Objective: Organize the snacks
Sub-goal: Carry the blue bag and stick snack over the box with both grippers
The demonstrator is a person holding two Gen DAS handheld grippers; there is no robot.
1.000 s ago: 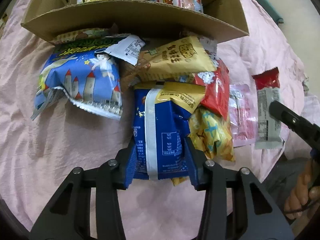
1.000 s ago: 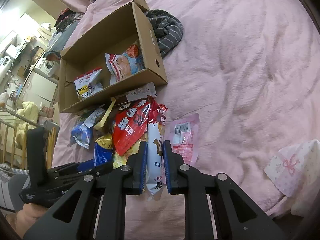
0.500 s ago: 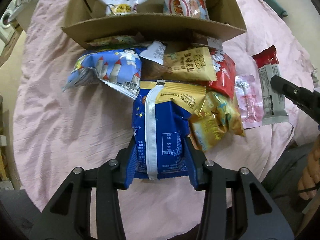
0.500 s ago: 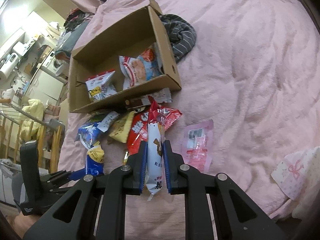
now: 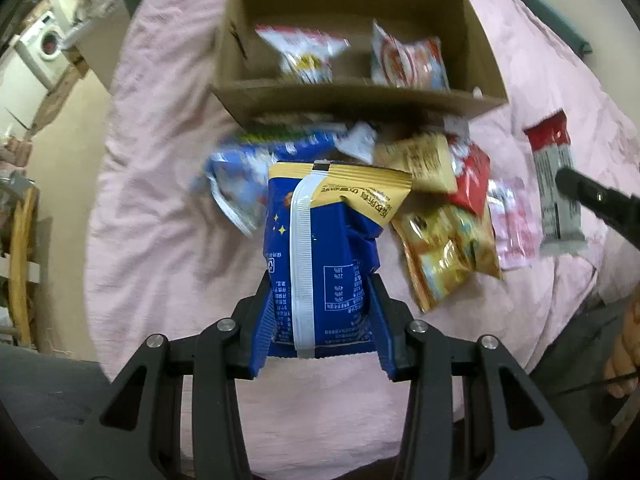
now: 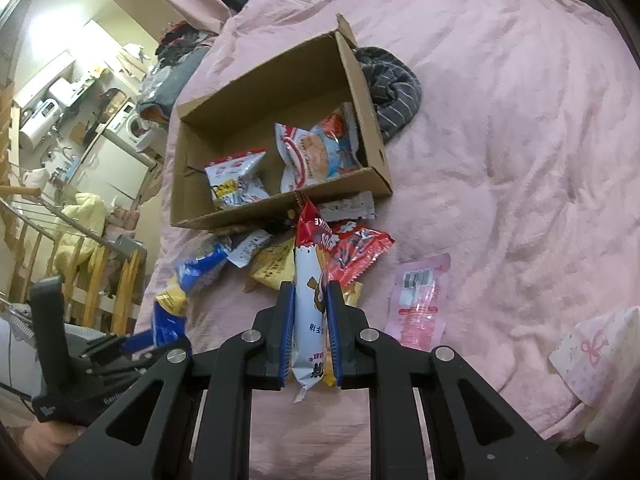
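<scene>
My left gripper [image 5: 322,316] is clamped on the blue snack bag [image 5: 320,256], its long axis pointing straight ahead at the cardboard box [image 5: 352,96]; my right gripper [image 6: 310,334] pinches a white bar packet [image 6: 308,312], also short of the box.

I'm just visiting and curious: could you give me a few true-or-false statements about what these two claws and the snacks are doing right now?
1. The left claw grips a blue and yellow bag. True.
2. The cardboard box is empty. False: two snack packs lie inside.
3. The right claw is open and holds nothing. False: it is shut on a white and red packet.
4. A pink packet lies alone on the pink blanket. True.
</scene>
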